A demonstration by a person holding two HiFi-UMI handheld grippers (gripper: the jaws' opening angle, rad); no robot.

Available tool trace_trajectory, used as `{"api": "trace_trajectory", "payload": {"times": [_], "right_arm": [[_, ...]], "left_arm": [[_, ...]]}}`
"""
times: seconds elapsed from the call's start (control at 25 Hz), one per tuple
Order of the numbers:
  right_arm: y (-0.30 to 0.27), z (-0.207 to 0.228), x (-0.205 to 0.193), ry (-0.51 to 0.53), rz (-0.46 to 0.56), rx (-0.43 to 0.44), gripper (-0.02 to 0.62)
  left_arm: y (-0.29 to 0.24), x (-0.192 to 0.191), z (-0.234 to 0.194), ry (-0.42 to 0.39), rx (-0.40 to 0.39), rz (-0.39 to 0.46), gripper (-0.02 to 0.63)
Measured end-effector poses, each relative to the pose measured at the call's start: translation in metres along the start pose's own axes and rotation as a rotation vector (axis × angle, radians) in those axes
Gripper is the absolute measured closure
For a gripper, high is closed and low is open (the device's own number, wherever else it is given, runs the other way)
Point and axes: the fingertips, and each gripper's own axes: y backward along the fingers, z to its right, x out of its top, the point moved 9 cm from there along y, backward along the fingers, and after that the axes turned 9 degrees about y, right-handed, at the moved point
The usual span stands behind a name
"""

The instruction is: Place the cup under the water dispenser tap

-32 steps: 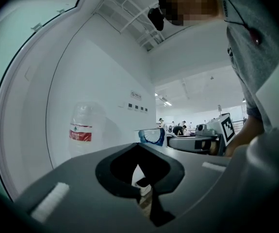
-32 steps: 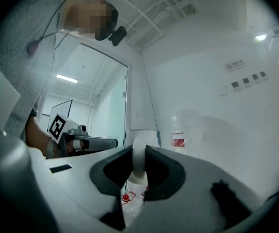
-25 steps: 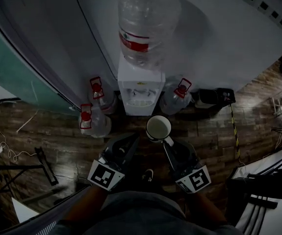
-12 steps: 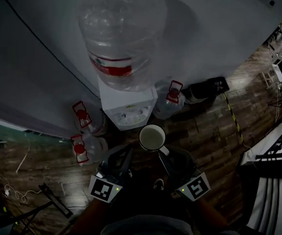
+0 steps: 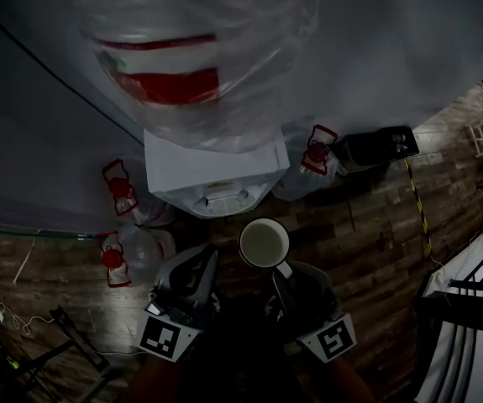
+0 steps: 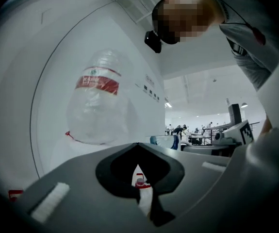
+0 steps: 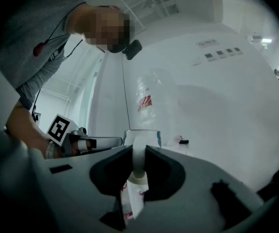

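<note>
The right gripper point(image 5: 283, 269) is closed narrowly on the handle point(image 7: 138, 159) of the white cup point(image 5: 264, 243). In the head view the cup's body stands just past the jaw tips at 11 o'clock, mouth up. In the right gripper view the handle fills the gap between the jaws. The left gripper point(image 5: 208, 253), at 9 o'clock from the cup, has its jaws together on nothing. The water dispenser point(image 5: 214, 173) lies at 11 o'clock from the cup, near but apart. Compared with a second ago, the dispenser and its bottle point(image 5: 182, 49) loom far larger, the cup sits closer to the dispenser's front, and the grip is unchanged.
</note>
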Motion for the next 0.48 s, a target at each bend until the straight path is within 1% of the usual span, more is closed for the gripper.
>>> {"api": "trace_trajectory", "payload": {"times": [0.16, 0.28, 0.48], "right_arm": [[0.002, 0.011, -0.062, 0.019, -0.012, 0.008, 0.535], [0.004, 0.013, -0.103, 0.003, -0.008, 0.007, 0.535], [0.005, 0.014, -0.162, 0.001, -0.027, 0.006, 0.535]], "left_arm": [[-0.018, -0.057, -0.013, -0.011, 0.036, 0.003, 0.6], [-0.025, -0.1, -0.02, -0.025, 0.055, -0.03, 0.6], [-0.035, -0.158, -0.035, -0.006, 0.057, -0.041, 0.6]]}}
